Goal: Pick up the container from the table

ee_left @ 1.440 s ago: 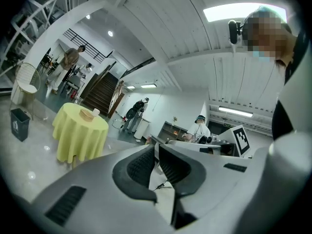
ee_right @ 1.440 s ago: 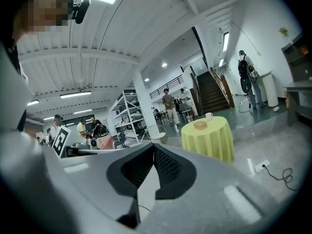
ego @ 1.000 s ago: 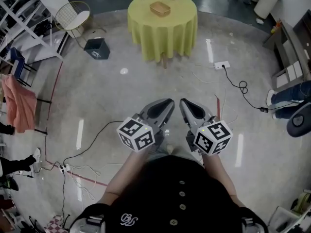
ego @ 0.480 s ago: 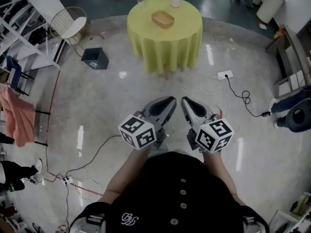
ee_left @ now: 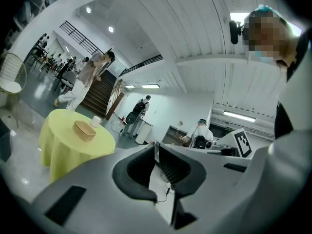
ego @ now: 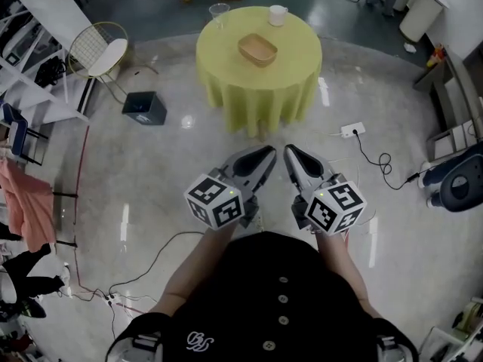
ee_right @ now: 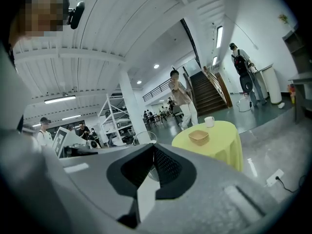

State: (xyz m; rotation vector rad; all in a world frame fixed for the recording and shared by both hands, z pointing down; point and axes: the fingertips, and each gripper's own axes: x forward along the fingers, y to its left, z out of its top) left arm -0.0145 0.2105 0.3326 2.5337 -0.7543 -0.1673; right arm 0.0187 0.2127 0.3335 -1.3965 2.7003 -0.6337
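Container: shallow, tan, rounded-rectangular, on yellow-clothed table.

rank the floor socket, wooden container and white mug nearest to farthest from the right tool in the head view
1. Floor socket, on the floor just right of the right tool.
2. Wooden container, middle of the yellow table ahead.
3. White mug, at the table's far edge.

Left gripper and right gripper are held side by side in front of the torso, near each other, roughly level, tips angled slightly inward. Both sets of jaws are closed together, gripping nothing. Bare forearms reach out from the body, marker cubes on top.
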